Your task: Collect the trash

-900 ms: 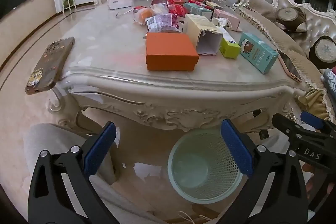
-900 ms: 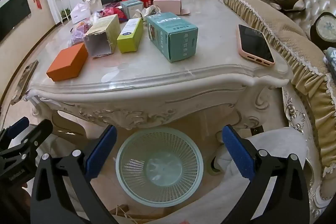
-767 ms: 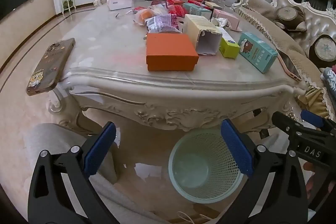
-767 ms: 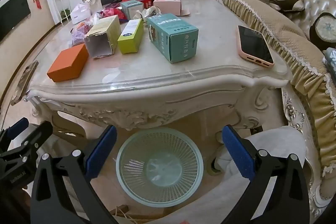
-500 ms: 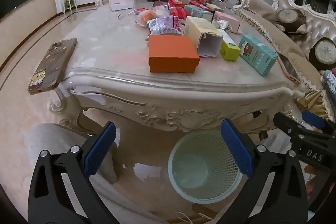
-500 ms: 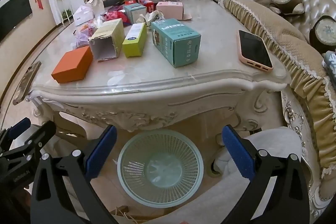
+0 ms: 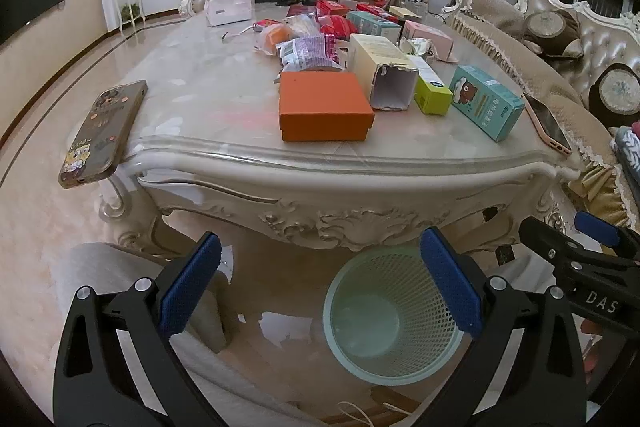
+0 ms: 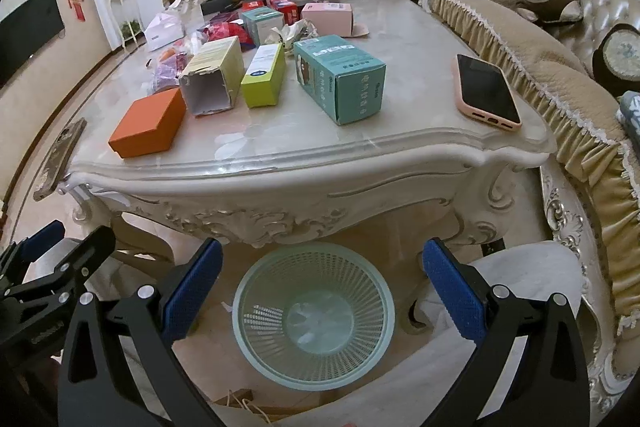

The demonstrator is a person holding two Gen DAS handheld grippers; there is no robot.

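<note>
On the left, a patterned phone (image 7: 102, 135) overhangs the corner of the marble tabletop (image 7: 208, 83), and the left gripper (image 7: 320, 283) hangs below the table's edge with its jaws spread wide and nothing between them. Moving right along the tabletop, the trash lies in a row near the front edge: an orange box (image 7: 324, 111), then a torn-open cream carton (image 7: 384, 75) on its side, a lime-green box (image 7: 430, 91) just beside it, and a teal box (image 8: 340, 79); crumpled wrappers (image 7: 308, 51) and more small boxes crowd behind them. Farther right a pink phone (image 8: 486, 91) rests near the sofa-side edge, not trash. The right gripper (image 8: 320, 287) is likewise released and empty. Below and between both grippers, the pale green mesh bin (image 8: 314, 315) stands on the floor under the table's front edge and looks empty. Collecting has not yet begun, by the look of it; the next move calls for lifting a gripper up over the edge and squaring its jaws around one near box, the orange one being the closest to the left gripper.
</note>
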